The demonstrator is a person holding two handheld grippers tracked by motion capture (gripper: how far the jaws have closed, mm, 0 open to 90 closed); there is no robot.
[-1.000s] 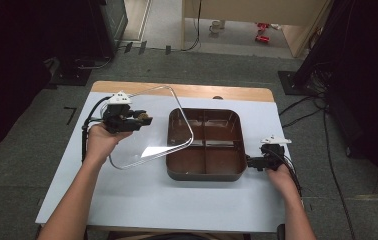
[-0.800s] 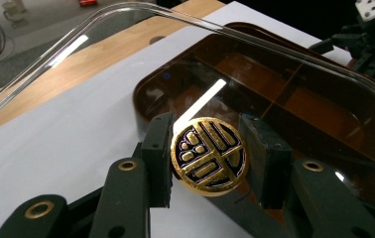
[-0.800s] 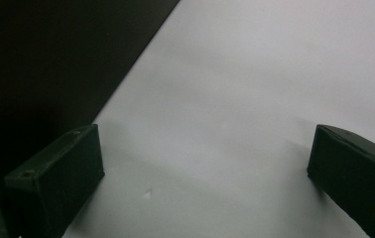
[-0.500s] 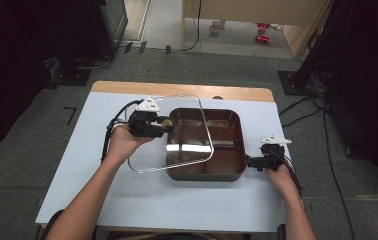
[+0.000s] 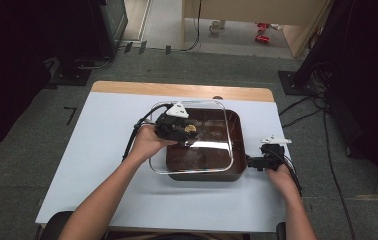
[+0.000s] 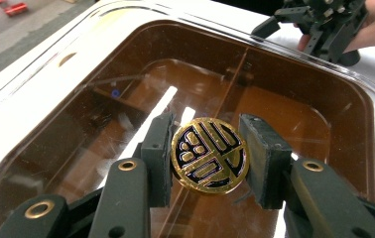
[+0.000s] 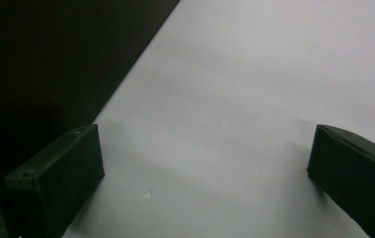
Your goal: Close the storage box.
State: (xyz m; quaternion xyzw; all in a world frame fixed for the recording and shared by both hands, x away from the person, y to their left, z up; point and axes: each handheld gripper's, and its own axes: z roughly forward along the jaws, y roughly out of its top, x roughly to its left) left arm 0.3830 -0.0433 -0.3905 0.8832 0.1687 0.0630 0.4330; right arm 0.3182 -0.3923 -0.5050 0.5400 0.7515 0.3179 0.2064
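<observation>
A dark brown divided tray (image 5: 241, 150) sits mid-table, with a clear lid (image 5: 217, 155) lying almost flat over it and overhanging its left and front edges. My left gripper (image 5: 189, 129) is shut on the round gold knob (image 6: 209, 161) at the lid's centre, one pad (image 6: 158, 158) on each side of it. Through the lid I see the tray's brown compartments (image 6: 284, 106). My right gripper (image 5: 251, 162) rests on the table just right of the tray, open, with bare white surface between its jaws (image 7: 205, 163).
The white table (image 5: 102, 150) has a wooden strip (image 5: 177, 90) along its far edge. The tray's dark wall (image 7: 51, 64) lies close to the right gripper's left jaw. Cables trail from both grippers. Grey floor and dark equipment surround the table.
My left gripper has carried the lid rightward from beside the tray to over it and tipped it from slanted to nearly flat. The right gripper has stayed in place.
</observation>
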